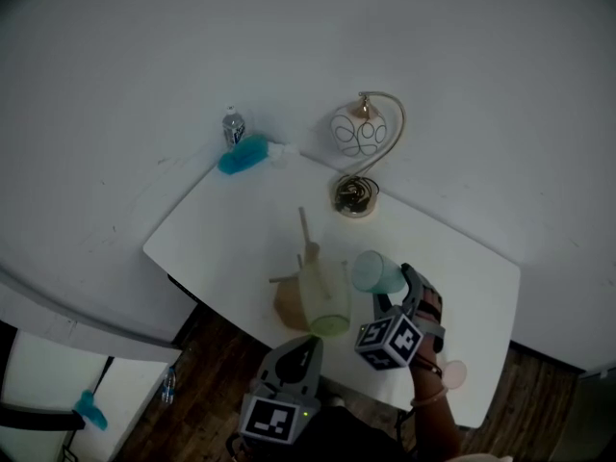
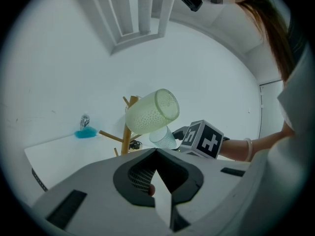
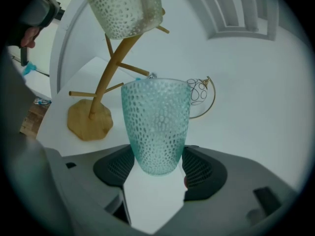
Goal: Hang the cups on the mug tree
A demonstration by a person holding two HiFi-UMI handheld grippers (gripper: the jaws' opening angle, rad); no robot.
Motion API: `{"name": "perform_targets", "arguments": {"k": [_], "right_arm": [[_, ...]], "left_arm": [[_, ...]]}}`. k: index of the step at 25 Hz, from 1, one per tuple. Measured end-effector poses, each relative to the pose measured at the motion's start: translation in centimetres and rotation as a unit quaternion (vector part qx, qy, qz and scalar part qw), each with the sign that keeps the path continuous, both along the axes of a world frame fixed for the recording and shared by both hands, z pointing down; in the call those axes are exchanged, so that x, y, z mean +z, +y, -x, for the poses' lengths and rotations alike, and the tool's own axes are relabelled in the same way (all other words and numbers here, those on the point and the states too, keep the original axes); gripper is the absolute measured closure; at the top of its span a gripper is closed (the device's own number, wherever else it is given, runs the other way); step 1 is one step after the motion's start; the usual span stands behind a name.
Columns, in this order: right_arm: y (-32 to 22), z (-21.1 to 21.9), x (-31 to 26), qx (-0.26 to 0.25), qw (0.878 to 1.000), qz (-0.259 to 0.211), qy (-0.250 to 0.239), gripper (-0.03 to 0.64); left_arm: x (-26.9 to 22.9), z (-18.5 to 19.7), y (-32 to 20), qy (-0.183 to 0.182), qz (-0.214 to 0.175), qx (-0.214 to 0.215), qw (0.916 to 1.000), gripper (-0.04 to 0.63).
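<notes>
The wooden mug tree [image 1: 306,248] stands on the white table [image 1: 221,229]. A pale yellow-green dotted cup [image 1: 323,301] sits tilted over one of its upper prongs; the same cup [image 2: 150,111] shows just above my left jaws. My left gripper [image 1: 310,343] is below that cup, shut and empty, apart from it [image 2: 157,151]. Just right of the tree, my right gripper [image 1: 390,295] is shut on a teal dotted cup [image 1: 376,272], gripping it near its base between the pads [image 3: 157,162]. The teal cup [image 3: 156,124] stands upright in the jaws, with the tree [image 3: 106,77] to its left.
A gold wire stand [image 1: 358,196] with a white patterned globe [image 1: 358,133] is at the table's back edge. A blue cloth [image 1: 243,155] and a small bottle [image 1: 233,125] lie at the far left corner. A pale pink round thing [image 1: 452,373] sits near the person's wrist.
</notes>
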State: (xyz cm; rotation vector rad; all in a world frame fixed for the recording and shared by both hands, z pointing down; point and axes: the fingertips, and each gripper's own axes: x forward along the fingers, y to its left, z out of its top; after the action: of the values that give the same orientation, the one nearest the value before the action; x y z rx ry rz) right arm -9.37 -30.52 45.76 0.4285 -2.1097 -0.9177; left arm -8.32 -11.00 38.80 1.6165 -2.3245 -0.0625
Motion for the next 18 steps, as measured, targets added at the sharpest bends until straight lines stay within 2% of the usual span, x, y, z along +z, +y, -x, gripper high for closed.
{"name": "perform_targets", "arguments": {"k": [9, 18], "right_arm": [[1.0, 1.9, -0.8, -0.049, 0.998, -0.04, 0.01, 0.305], [1.6, 1.8, -1.4, -0.079, 0.996, -0.051, -0.001, 0.308]], "left_arm": [[0.2, 0.7, 0.5, 0.004, 0.002, -0.011, 0.9999, 0.595], [0.3, 0.8, 0.0, 0.004, 0.002, -0.006, 1.0, 0.595]]}}
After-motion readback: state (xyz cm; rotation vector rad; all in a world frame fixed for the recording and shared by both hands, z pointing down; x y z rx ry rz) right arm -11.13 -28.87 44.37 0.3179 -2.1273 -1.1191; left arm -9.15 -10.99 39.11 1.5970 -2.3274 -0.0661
